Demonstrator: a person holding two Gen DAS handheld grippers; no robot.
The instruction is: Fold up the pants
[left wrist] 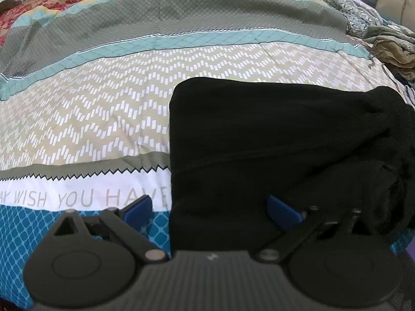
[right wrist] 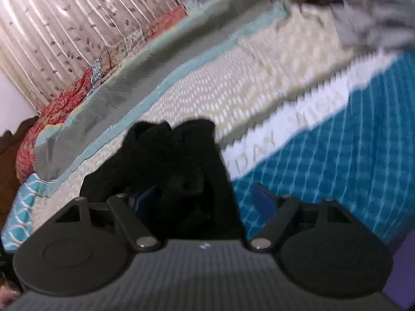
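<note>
My left gripper (left wrist: pixel 207 207) hangs with jaws wide over the near left edge of the black pants (left wrist: pixel 272 134), gripping nothing. My right gripper (right wrist: pixel 205 197) stands open astride their bunched end. They lie folded on the bed (left wrist: pixel 90 119), probably nearly done; blur hides the far clothes (right wrist: pixel 376 18).

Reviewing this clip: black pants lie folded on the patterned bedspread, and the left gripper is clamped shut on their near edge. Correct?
Not quite. The left gripper is open: in the left wrist view its blue fingers stand wide apart, astride the near edge without pressing it. The black pants do lie folded on the patterned bedspread.
</note>
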